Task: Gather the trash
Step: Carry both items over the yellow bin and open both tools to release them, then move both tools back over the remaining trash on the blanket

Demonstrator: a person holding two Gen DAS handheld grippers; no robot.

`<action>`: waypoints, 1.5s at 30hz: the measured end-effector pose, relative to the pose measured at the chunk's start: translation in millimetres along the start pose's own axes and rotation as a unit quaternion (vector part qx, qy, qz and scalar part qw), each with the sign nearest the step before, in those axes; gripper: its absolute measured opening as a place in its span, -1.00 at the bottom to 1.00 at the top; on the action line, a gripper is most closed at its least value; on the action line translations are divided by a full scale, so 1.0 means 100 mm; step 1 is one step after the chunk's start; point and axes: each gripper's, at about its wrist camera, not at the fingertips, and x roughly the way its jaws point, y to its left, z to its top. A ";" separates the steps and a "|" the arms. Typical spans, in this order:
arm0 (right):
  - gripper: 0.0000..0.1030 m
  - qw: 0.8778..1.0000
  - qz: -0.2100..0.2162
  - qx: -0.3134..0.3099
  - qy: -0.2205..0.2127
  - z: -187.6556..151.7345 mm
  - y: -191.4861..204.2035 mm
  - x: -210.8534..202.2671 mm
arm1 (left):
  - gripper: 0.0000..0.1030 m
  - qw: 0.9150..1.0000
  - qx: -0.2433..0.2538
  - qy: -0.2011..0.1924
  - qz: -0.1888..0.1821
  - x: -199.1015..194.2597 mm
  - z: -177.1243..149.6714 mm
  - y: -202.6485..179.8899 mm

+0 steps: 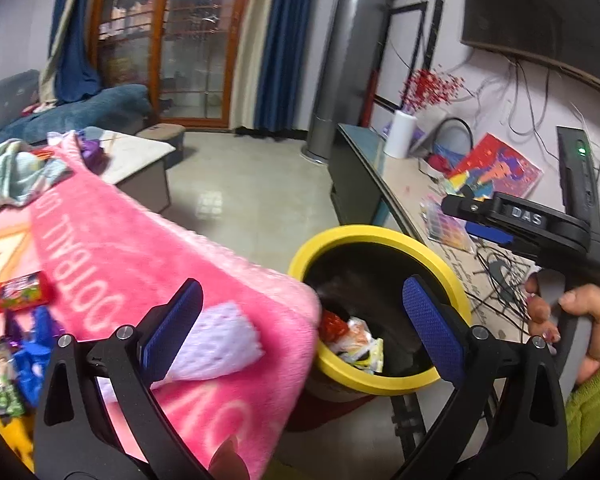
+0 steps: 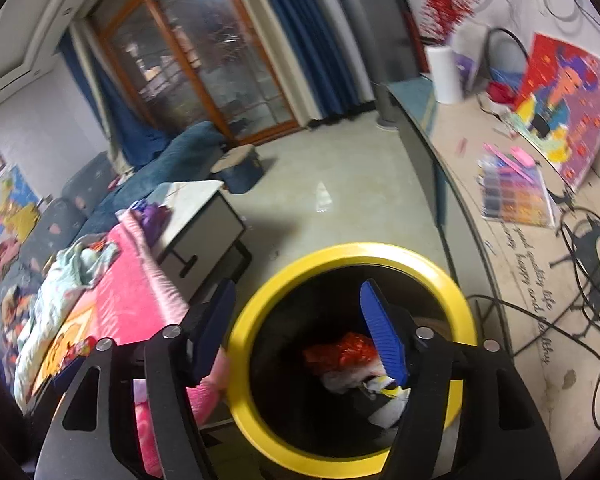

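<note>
Looks like we're between drops: the yellow-rimmed trash bin (image 2: 350, 360) already has a red wrapper (image 2: 340, 354) and other scraps inside. Right gripper (image 2: 300, 328) hangs over it, fingers spread wide, holding nothing. Left gripper (image 1: 300, 328) is gaping and empty too. More snack wrappers (image 1: 16, 296) sit at 9 o'clock on the pink blanket (image 1: 160, 260), so I'd guess that's the next grab.
</note>
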 end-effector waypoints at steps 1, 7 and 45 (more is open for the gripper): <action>0.28 1.000 0.005 -0.006 -0.001 0.00 0.06 -0.01 | 0.78 1.000 -0.004 -0.004 0.005 -0.03 0.01 0.03; 0.37 0.998 0.029 -0.047 -0.008 -0.05 0.41 -0.10 | 0.78 0.999 -0.029 -0.021 0.031 -0.22 0.03 0.27; 0.38 0.970 0.112 -0.212 0.037 -0.67 1.70 -0.10 | 0.78 0.979 -0.146 -0.085 0.116 -0.98 -0.14 1.34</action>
